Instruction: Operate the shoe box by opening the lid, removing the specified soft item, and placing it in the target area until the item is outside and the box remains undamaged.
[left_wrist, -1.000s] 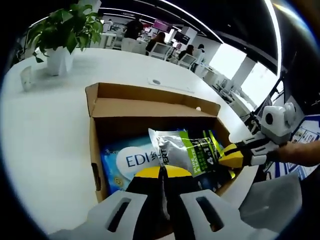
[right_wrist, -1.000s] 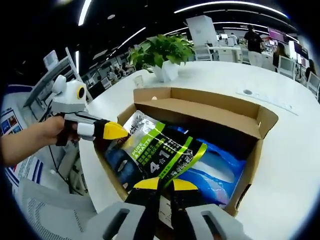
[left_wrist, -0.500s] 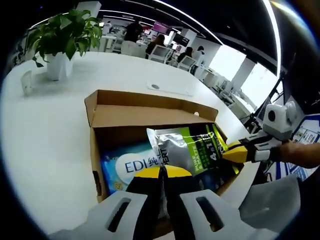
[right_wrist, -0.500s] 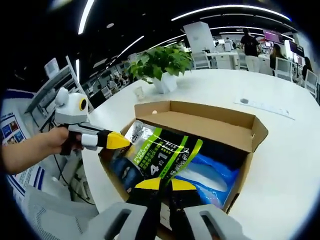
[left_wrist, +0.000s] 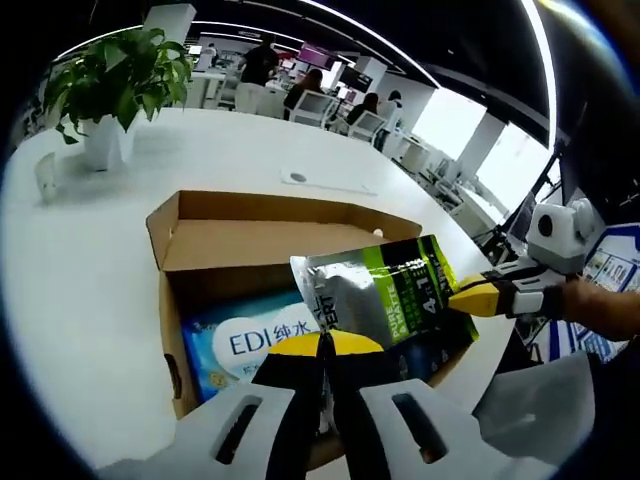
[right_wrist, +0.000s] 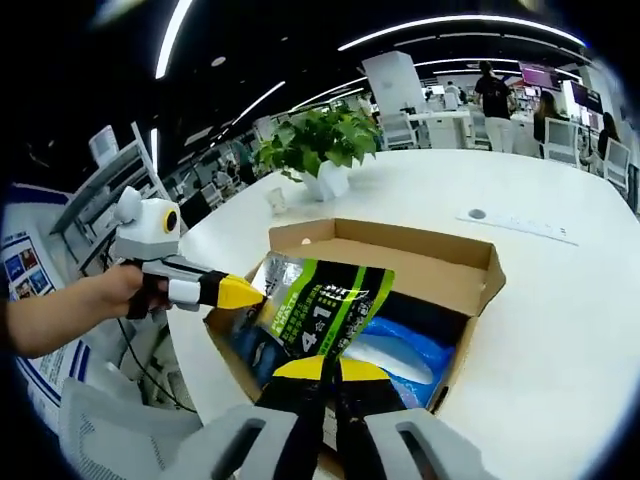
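Clamping the left gripper (left_wrist: 322, 345) tight, jaws together, on the near edge of the silver-and-green pouch (left_wrist: 380, 295), just above the near wall of the shoe box (left_wrist: 280, 240). Pinching the right gripper (right_wrist: 322, 368) closed as well on another edge of the same pouch, so sharing the load between two grips. Holding the pouch raised and tilted over the open box, mostly above the rim, with the lower edge seemingly near the opening.

Judging the step in hand as lifting the soft item clear. Doing it well probably means:
- raising both grips together and evenly, to avoid stretching or tearing the soft film;
- bringing the lower edge fully above the box walls before moving sideways, to avoid catching the cardboard or dragging the box;
- leaving the blue pack (left_wrist: 245, 345) lying inside the box untouched;
- carrying the pouch away from the opened lid flap and out over the white table (left_wrist: 90, 260) beside the box.

Not seeing any marked target area, so cannot tell which side of the box to choose.
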